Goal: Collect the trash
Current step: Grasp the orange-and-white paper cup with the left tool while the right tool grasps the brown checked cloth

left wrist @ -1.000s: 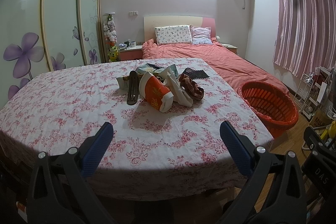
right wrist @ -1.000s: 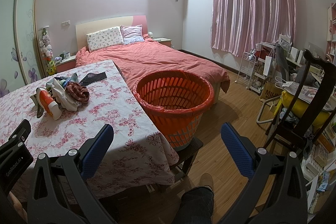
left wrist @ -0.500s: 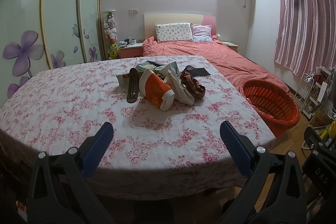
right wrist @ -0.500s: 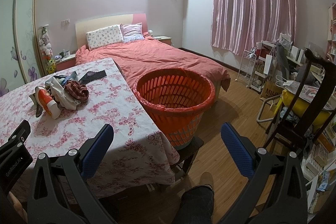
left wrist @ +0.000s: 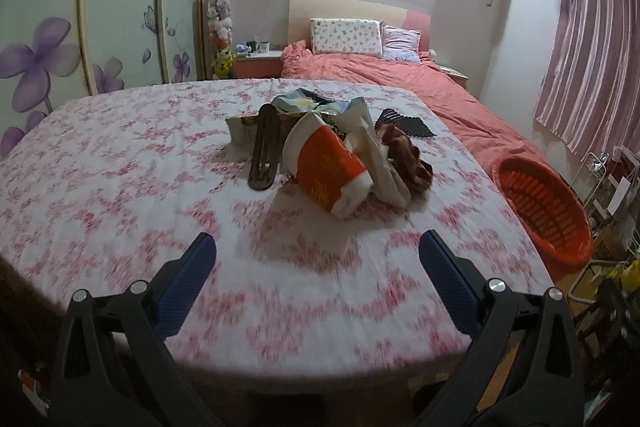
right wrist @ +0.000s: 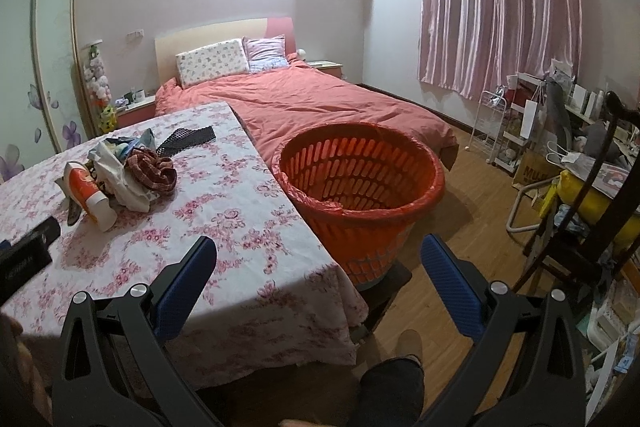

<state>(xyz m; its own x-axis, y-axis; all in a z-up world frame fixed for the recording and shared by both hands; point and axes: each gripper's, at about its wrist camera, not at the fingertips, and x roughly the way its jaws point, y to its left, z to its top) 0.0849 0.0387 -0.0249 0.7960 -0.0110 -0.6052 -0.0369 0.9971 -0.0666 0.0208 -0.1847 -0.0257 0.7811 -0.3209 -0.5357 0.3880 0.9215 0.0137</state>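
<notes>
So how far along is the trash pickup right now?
Nothing looks collected yet. The orange basket shows no trash inside, and the trash pile sits on the floral tablecloth. In hand: nothing; the left gripper faces the pile with jaws open, and the right gripper is open too. Every piece is left.

1. One counter (left wrist: 120, 195) with a flowery cloth.
2. One pile of trash (left wrist: 336, 151) on it.
3. One orange and white cup (left wrist: 328, 171) in the pile.
4. One dark flat strip (left wrist: 264, 151).
5. One black net piece (right wrist: 186, 139).
6. One orange basket (right wrist: 360, 195).
7. One bed (right wrist: 320, 107).
8. Two pillows (left wrist: 346, 35).
9. Two claws: left claw (left wrist: 316, 259), right claw (right wrist: 318, 261).
</notes>
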